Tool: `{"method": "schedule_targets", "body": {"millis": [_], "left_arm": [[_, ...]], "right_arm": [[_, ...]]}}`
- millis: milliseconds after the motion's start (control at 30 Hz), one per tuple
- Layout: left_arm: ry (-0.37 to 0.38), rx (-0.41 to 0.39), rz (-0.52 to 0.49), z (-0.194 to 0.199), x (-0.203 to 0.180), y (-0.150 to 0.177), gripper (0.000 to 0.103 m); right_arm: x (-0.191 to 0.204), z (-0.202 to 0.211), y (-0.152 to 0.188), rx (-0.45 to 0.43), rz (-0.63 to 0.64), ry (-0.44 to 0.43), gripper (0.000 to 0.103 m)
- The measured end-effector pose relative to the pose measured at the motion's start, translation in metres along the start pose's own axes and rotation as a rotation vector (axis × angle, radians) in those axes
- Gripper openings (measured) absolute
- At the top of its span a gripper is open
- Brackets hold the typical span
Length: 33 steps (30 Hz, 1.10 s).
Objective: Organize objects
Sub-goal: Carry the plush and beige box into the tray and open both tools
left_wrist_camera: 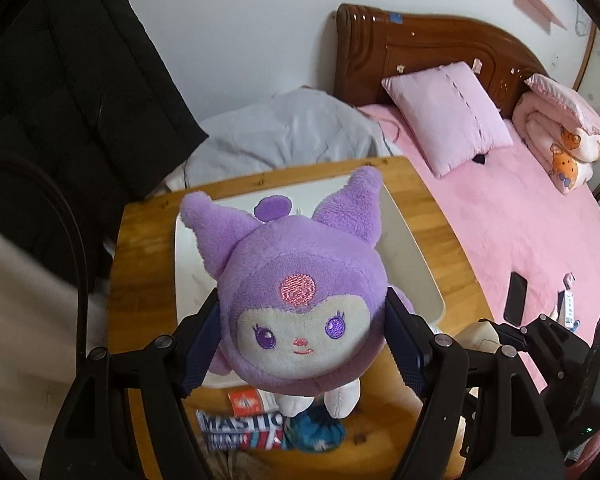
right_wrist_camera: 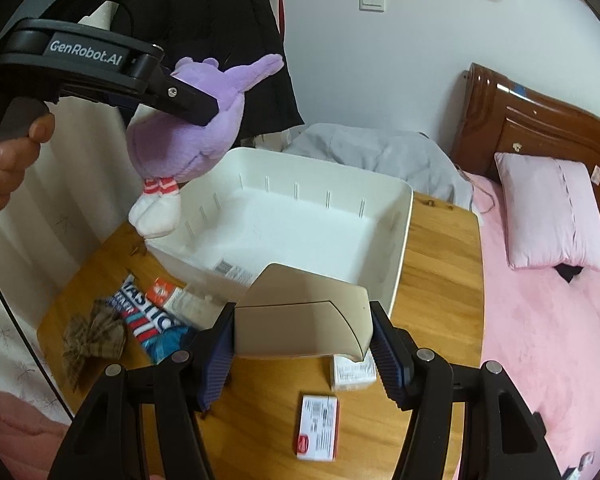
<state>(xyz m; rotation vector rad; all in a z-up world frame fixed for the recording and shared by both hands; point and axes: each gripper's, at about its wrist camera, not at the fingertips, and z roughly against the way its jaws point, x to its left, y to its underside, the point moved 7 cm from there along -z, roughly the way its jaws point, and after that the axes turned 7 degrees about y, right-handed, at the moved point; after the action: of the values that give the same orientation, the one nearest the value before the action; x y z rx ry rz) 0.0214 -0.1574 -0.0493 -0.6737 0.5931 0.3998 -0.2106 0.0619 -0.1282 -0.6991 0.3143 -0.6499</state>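
Observation:
My left gripper [left_wrist_camera: 304, 344] is shut on a purple plush toy [left_wrist_camera: 300, 300] and holds it in the air above the white bin [left_wrist_camera: 416, 256] on the wooden table. In the right wrist view the left gripper [right_wrist_camera: 196, 110] and plush toy [right_wrist_camera: 188, 136] hang over the left near corner of the white bin [right_wrist_camera: 400, 248]. My right gripper [right_wrist_camera: 304, 344] is shut on a cream-white curved box [right_wrist_camera: 300, 320], held just in front of the bin's near wall.
On the wooden table [right_wrist_camera: 440, 280] lie a plaid bow [right_wrist_camera: 94, 336], a blue-red packet [right_wrist_camera: 144, 316], an orange-white packet [right_wrist_camera: 166, 292], a small white box [right_wrist_camera: 352, 372] and a labelled card box [right_wrist_camera: 318, 428]. A pink bed [right_wrist_camera: 548, 340] is to the right, a dark coat [right_wrist_camera: 220, 20] behind.

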Motion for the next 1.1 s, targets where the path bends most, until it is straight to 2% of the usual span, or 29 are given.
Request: {"method": "schedule_targets", "body": {"millis": [233,433,800,900,967,1100], "left_arm": [[-0.042,-0.023,0.012,-0.024,0.021,-0.011,0.078],[-0.06,-0.004,0.036,-0.044,0.036,-0.016,0.078],[-0.086,0.023,0.031,-0.063,0.047,-0.015,0.08],[-0.083,0.022,0.036,-0.064,0.048,-0.015,0.081],[-0.09,0.009,0.038,-0.062,0.049,-0.016,0.081],[-0.107,-0.002,0.042,-0.061,0.051,-0.018,0.082]], "right_arm": [[0.001,-0.028,-0.016,0.003,-0.043,0.011,0.063],[0.0,-0.054,-0.02,0.032,-0.066,0.036,0.063],[0.005,-0.076,-0.02,0.071,-0.073,0.049,0.063],[0.005,-0.077,-0.021,0.075,-0.078,0.05,0.065],[0.006,-0.077,-0.021,0.07,-0.084,0.048,0.071],[0.008,-0.077,-0.022,0.07,-0.082,0.05,0.075]]}}
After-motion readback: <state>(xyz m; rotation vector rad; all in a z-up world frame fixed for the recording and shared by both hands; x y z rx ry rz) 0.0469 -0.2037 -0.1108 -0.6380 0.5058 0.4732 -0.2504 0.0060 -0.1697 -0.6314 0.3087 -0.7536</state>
